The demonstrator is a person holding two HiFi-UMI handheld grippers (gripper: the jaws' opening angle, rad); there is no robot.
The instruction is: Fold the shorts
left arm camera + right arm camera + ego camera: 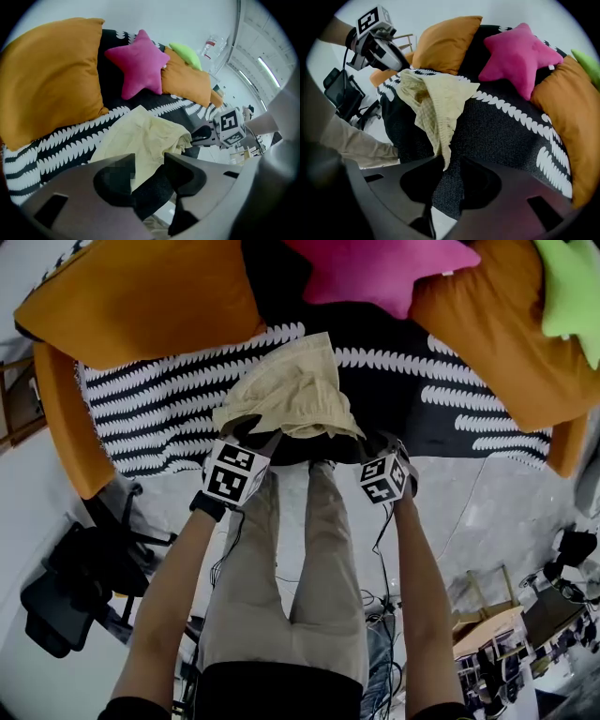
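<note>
The pale yellow shorts (291, 390) lie crumpled on a black-and-white patterned blanket (150, 409), near its front edge. My left gripper (253, 434) is at their near left corner and my right gripper (371, 442) at their near right corner. In the left gripper view the shorts (140, 136) reach up to the left jaw; the gripper (150, 161) is open with dark blanket showing in the gap. In the right gripper view a hanging corner of the shorts (436, 101) dips to the gap of that gripper (451, 161), whose jaws stand slightly apart, not pressing it.
Orange pillows (141, 296) (506, 324), a pink star cushion (380, 268) and a green cushion (572, 287) line the back. The person's legs in beige trousers (300, 568) stand against the front edge. A black chair (66, 577) and cables are on the floor.
</note>
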